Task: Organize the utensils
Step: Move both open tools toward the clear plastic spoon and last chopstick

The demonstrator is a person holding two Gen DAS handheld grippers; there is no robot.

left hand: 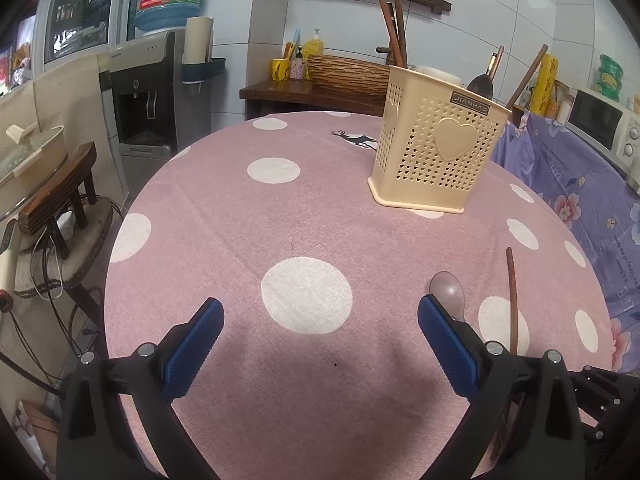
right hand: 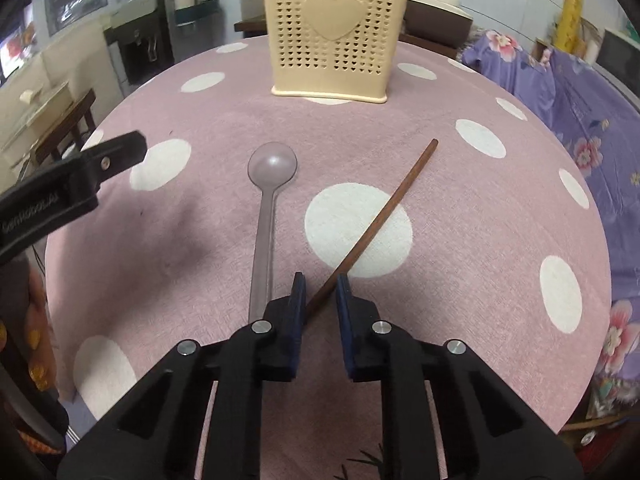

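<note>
gripping a brown chopstick (right hand: 372, 220) near the bench's (right hand: 500, 208) near edge, the right hand-held gripper (right hand: 320, 292) has its jaws closed on it. beside it lies a clear spoon (right hand: 266, 208); the left hand-held gripper (left hand: 320, 320) hangs wide open, empty. the cream utensil holder (right hand: 334, 36) stands toward the far edge.
</note>
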